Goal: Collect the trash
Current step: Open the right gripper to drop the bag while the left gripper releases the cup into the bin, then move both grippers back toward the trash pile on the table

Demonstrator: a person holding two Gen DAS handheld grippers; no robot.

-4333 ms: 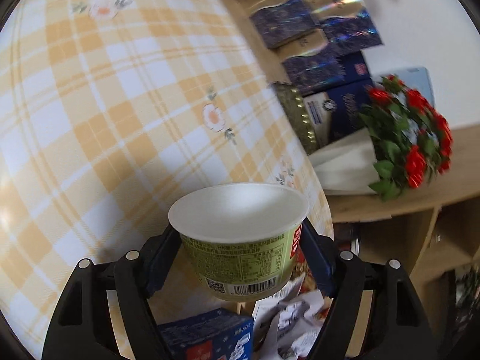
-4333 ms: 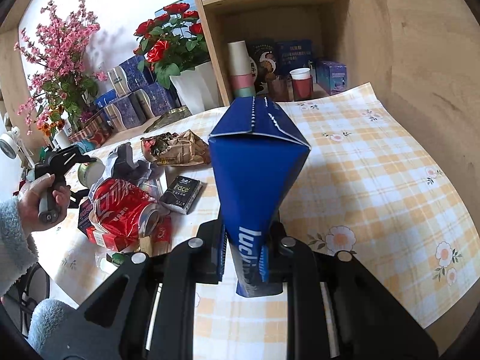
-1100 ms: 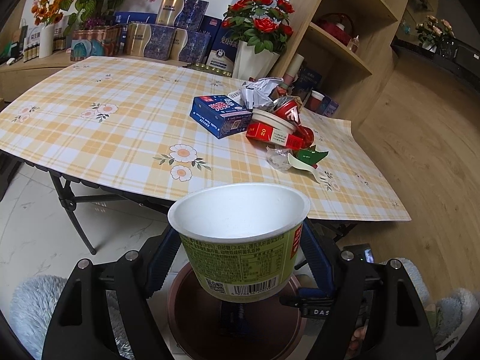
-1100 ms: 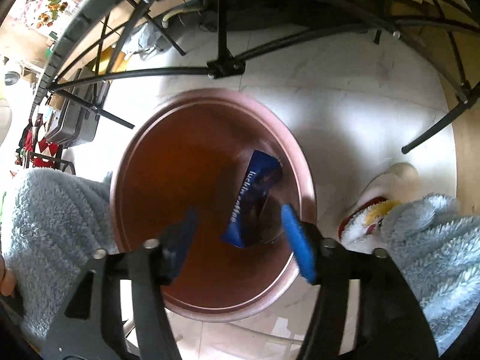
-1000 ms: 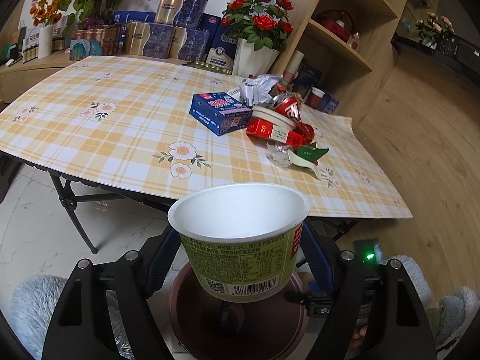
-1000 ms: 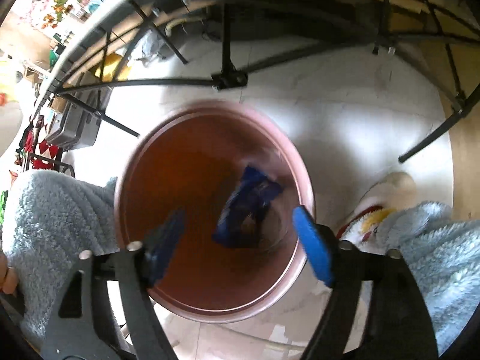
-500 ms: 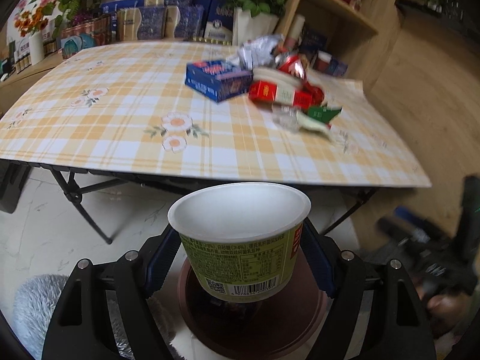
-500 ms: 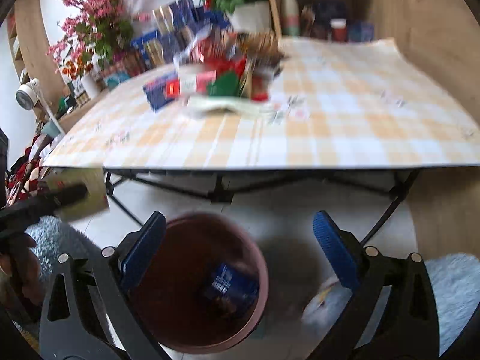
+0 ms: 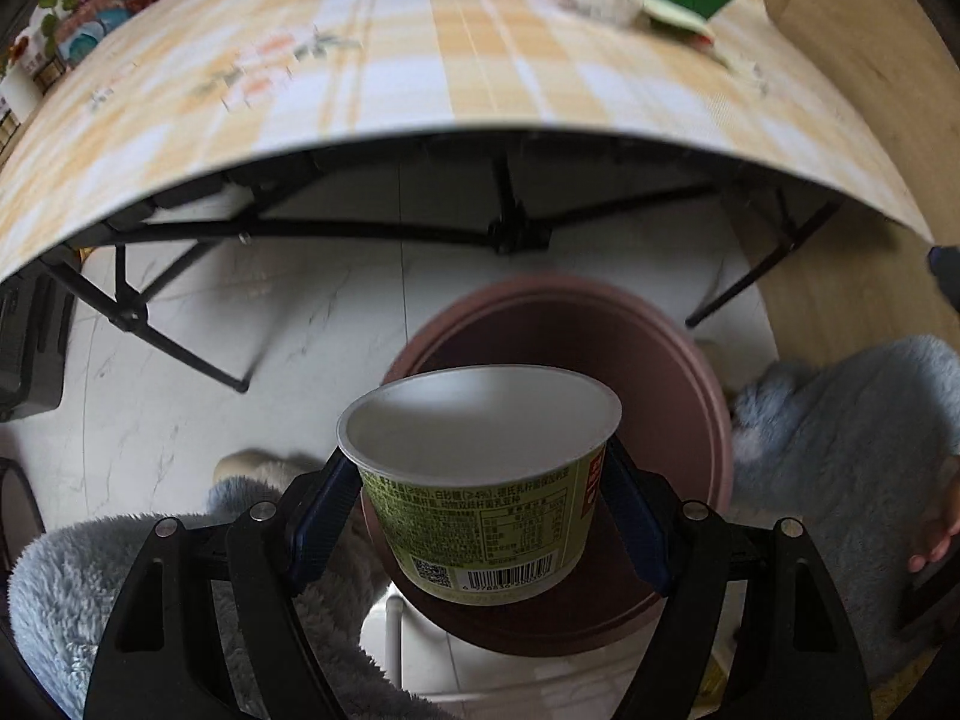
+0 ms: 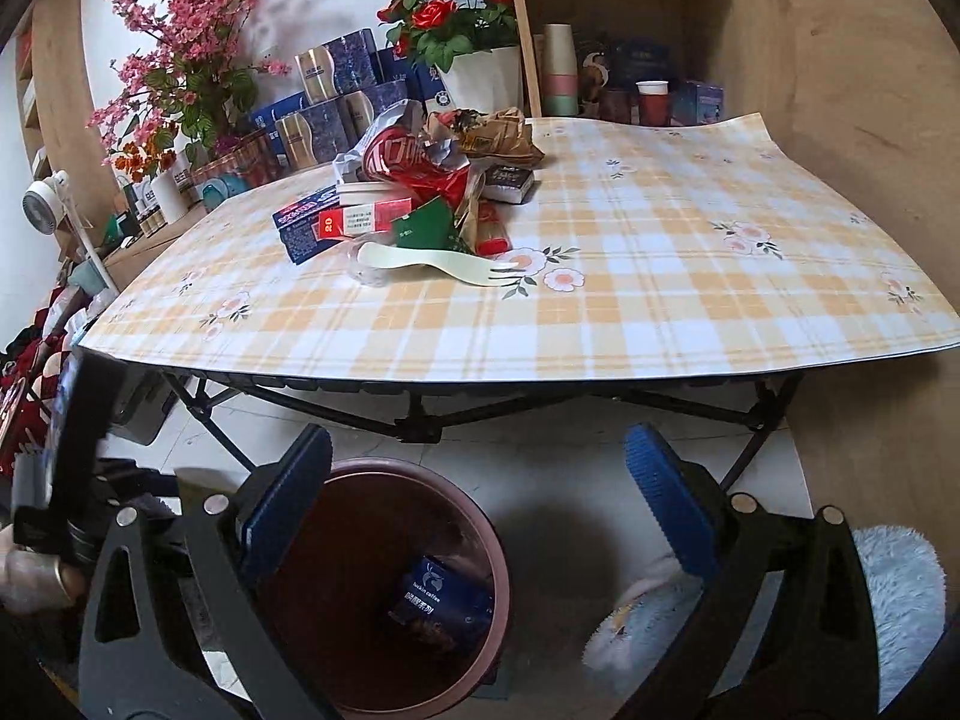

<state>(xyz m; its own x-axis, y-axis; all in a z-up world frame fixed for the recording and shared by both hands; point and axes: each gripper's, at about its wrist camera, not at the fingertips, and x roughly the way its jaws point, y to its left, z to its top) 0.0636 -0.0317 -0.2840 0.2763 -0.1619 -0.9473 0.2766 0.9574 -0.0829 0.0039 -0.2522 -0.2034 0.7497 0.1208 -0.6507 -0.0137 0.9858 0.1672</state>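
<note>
The left gripper (image 9: 480,516) points down and its two blue pads press on the sides of a green paper bowl (image 9: 480,480), so the bowl is held tight. The bowl is white inside and has nothing in it. It hangs right over the brown-pink trash bin (image 9: 690,372), which stands on the white floor in front of the table (image 9: 420,60). Fuzzy blue-grey sleeves or slippers show on both sides of the bin. The right gripper (image 10: 477,498) has its blue pads spread very wide, and nothing is between them. Below it, in the right wrist view, the same trash bin (image 10: 474,528) stands on the floor, and a blue coffee box (image 10: 438,597) lies at the bottom of it. The table (image 10: 660,300) has a yellow checked cloth with little flowers. On the left part of the cloth sits a heap of trash (image 10: 420,180): a crushed red can, a blue box, a red box, a brown crumpled wrapper and a green paper piece. A pale plastic fork (image 10: 438,261) lies just in front of the heap. Behind the table stand pink flowers (image 10: 186,48) on the left and red roses (image 10: 450,6) in a white pot beside a wooden shelf.
</note>
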